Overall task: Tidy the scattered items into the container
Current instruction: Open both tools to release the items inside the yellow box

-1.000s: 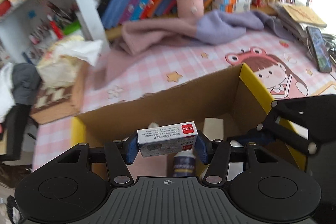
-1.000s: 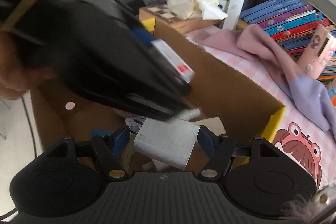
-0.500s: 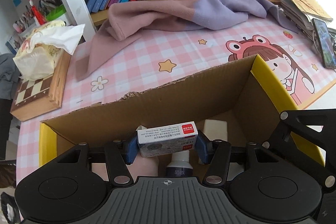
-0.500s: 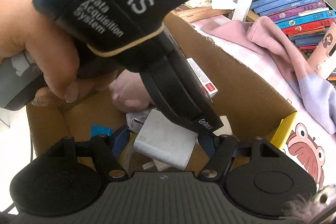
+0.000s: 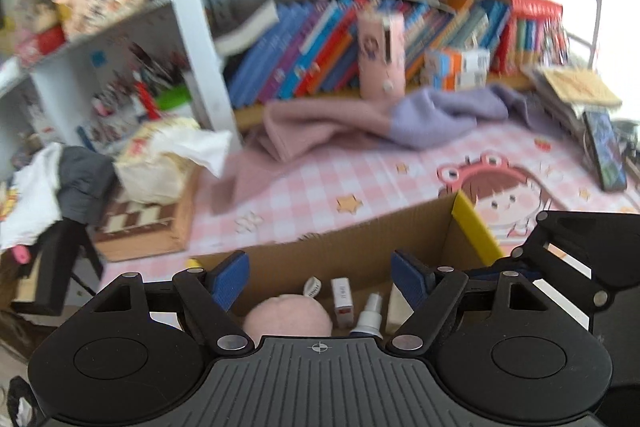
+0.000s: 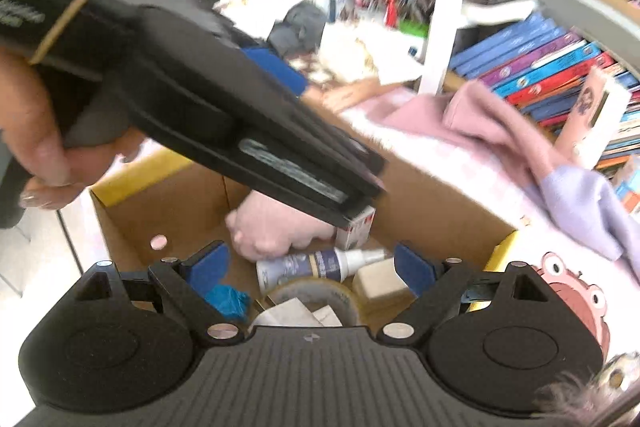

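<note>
Cardboard box (image 6: 432, 215) now holds the released small carton (image 5: 341, 301); both fingers opening.

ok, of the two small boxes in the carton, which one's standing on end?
The red-and-white box by the pink plush stands on end; the beige box beside the spray bottle lies flat.

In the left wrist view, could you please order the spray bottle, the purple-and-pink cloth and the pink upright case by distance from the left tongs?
From the left tongs, whose jaws are opening with nothing between them:
1. spray bottle, just below in the cardboard box.
2. purple-and-pink cloth, on the mat beyond.
3. pink upright case, against the books.
</note>
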A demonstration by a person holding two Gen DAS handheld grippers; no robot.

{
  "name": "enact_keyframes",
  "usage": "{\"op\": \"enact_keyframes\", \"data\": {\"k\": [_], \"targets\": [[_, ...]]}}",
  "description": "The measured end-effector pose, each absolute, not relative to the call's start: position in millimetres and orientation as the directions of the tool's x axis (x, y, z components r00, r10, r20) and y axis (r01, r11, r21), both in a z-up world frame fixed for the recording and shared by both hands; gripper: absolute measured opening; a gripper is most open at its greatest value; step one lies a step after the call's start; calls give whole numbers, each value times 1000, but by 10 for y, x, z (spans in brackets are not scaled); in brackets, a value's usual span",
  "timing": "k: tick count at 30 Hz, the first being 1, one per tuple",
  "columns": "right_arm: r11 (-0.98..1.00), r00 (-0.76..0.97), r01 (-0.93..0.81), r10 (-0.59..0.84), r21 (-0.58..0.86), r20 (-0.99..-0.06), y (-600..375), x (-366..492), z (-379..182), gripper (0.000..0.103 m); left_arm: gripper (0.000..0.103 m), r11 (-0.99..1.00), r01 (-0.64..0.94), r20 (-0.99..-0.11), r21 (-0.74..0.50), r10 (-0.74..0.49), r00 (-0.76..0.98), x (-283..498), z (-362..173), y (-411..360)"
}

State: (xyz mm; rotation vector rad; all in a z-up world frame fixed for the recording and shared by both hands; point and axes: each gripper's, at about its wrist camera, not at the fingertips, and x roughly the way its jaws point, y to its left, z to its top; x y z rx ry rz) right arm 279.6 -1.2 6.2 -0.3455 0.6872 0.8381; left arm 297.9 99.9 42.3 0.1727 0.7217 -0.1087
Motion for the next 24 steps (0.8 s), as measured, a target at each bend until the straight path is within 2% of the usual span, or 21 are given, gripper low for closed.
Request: {"op": "enact_keyframes", "data": {"k": [9, 15, 24], "targets": [[721, 626, -691, 558, -56, -545, -308, 2385, 474, 90, 85, 997, 66, -545, 41, -33, 838, 2217, 802, 1042], [776, 708, -627, 533, -65, -463, -527, 2030, 669, 90, 87, 999, 28, -489, 44, -3, 872, 1684, 877, 987], [836, 778, -544, 470, -71, -418, -851, 1419, 735, 90, 91, 999, 6, -452, 35, 11, 892, 968, 817, 901]]}}
